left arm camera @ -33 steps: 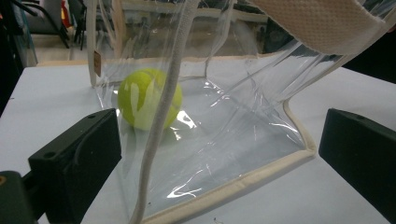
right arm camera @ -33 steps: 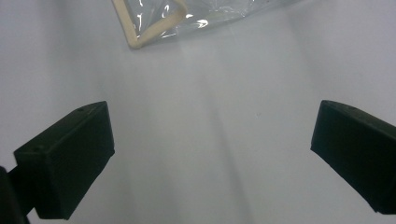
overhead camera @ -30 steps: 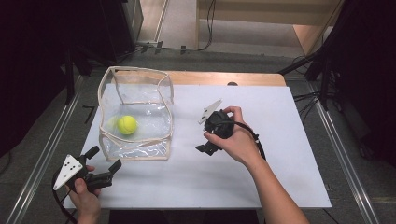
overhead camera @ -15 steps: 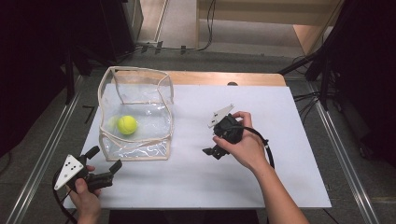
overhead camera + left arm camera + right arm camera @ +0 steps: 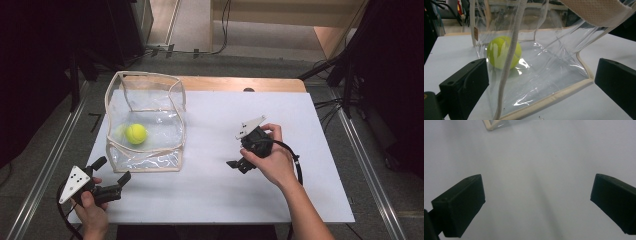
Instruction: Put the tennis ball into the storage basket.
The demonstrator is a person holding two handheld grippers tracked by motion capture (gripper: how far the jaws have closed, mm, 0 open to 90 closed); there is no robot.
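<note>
At the table's near left corner the left gripper (image 5: 111, 176) rests low in the person's hand, jaws spread wide and empty, aimed at the near corner of the clear plastic bag (image 5: 145, 157), probably so it can take hold of the cream-trimmed edge or steady the bag; its own view looks straight through the clear wall (image 5: 541, 75). The tennis ball (image 5: 136, 133) lies inside that bag on its floor, toward the left side, and the bag stands open at the top, which suits dropping things in. Further right, the right gripper (image 5: 236, 165) hangs over bare table well apart from the bag, tilted down, jaws wide with nothing between them. The table is covered by a white sheet (image 5: 300, 200), with a wooden strip (image 5: 240, 84) at its far edge; metal rails (image 5: 367, 170) flank it, and cables (image 5: 220, 30) trail across the floor beyond
</note>
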